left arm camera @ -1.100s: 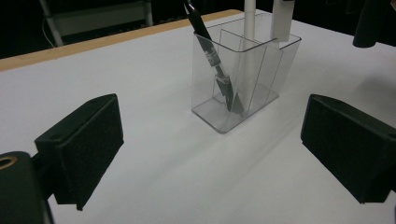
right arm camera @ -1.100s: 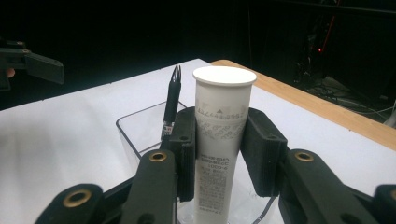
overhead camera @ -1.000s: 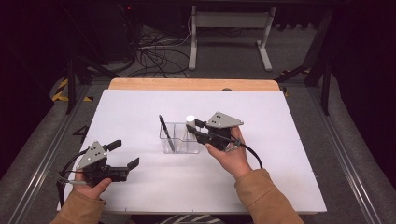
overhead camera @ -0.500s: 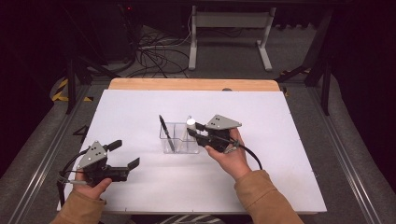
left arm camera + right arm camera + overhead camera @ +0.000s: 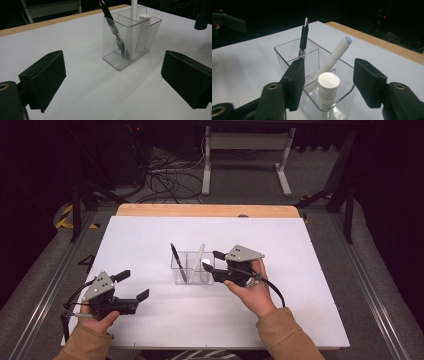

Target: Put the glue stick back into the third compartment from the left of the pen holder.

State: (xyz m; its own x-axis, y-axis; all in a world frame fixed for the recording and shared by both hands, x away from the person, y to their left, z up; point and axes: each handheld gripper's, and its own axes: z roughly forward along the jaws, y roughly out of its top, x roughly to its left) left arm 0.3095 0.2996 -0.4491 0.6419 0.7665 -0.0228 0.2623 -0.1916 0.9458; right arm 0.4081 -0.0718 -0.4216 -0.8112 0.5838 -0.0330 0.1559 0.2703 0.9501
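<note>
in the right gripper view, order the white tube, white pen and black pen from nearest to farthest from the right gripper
1. White tube: upright in the organizer's near compartment, between the right gripper's open fingers.
2. White pen: just behind the tube, leaning away to the right.
3. Black pen: in the far-left compartment, standing almost upright.

I see a clear plastic organiser (image 5: pixel 192 268) on my white table top (image 5: pixel 150 240), whose far edge is pale wood (image 5: pixel 207 210). In it are a black pen (image 5: pixel 112 25), a white stick (image 5: pixel 332 61) and a white tube (image 5: pixel 328 87). My gripper pads (image 5: pixel 295 82) are black, my sleeves (image 5: pixel 285 337) tan.
</note>
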